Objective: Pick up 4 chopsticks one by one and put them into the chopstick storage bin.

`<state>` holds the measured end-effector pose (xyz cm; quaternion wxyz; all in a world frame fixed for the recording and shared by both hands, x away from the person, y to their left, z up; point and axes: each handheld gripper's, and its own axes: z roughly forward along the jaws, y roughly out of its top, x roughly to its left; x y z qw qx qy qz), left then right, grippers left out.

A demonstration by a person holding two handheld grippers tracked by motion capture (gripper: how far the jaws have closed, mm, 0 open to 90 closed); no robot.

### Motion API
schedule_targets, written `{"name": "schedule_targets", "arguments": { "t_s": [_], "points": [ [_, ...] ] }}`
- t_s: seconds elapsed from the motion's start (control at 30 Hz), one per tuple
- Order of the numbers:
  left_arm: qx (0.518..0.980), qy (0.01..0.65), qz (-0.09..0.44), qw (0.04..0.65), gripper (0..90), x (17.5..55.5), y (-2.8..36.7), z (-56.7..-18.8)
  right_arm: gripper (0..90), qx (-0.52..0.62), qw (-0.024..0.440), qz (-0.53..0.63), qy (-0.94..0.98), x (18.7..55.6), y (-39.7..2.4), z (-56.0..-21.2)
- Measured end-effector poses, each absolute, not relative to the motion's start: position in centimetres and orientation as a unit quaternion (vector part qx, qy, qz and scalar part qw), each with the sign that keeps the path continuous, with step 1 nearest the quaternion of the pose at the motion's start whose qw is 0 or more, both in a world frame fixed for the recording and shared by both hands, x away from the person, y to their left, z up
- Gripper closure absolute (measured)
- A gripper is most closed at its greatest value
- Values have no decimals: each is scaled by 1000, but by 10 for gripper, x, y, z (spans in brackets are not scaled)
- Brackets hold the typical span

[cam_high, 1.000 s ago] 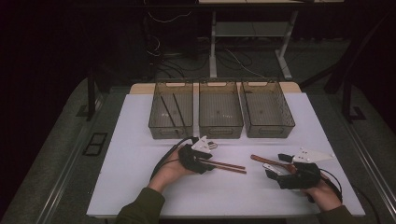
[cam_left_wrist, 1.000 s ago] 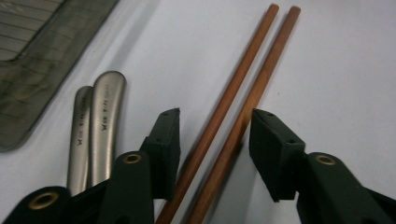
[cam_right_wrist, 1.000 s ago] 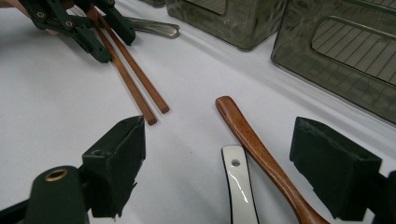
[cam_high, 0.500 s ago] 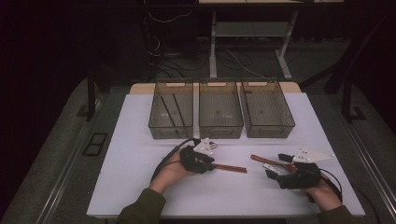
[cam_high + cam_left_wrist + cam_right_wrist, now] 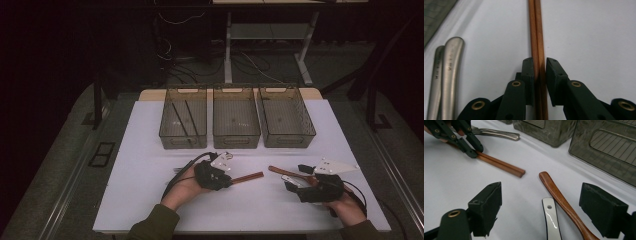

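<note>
Left gripper (image 5: 539, 65) jaws just been closing, now pinching brown chopstick pair (image 5: 537, 37) lying on white table (image 5: 150, 150) below bins. Keep both sticks together, squeeze square, lift level. Metal utensils (image 5: 446, 75) just beside: avoid. Right gripper (image 5: 549, 210) wide open, empty, over wooden handle (image 5: 560, 197). Open room toward left bin (image 5: 182, 117).

my left gripper (image 5: 220, 176) lies low over the table in my left hand (image 5: 187, 187), its jaws pointing to the right. the jaws have just been closing and now stand nearly together, with a pair of chopsticks (image 5: 538, 50) between the pads. my right gripper (image 5: 295, 181) rests in my right hand (image 5: 345, 207), jaws spread wide and gripping nothing.
</note>
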<state>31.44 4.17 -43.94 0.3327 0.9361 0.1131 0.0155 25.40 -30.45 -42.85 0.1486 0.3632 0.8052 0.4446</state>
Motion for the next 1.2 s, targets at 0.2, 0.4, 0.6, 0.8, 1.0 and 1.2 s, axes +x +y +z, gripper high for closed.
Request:
{"name": "schedule_targets", "arguments": {
  "t_s": [0.2,0.4,0.6,0.8,1.0,1.2],
  "points": [
    [934,118,11,338,745,313,42,-440,180,363,148,445,805,254,-304,-429],
    [921,139,16,364,652,315,48,-437,179,362,148,445,805,254,-304,-429],
    [907,164,15,388,705,319,62,-433,179,362,149,445,806,254,-304,-429],
    [901,179,-1,396,785,316,69,-438,180,362,149,443,806,254,-304,-429],
    [906,169,-5,389,811,317,63,-442,180,361,149,441,808,254,-303,-429],
    [906,168,0,389,818,317,60,-444,179,361,147,441,808,254,-302,-430]
  ]
}}
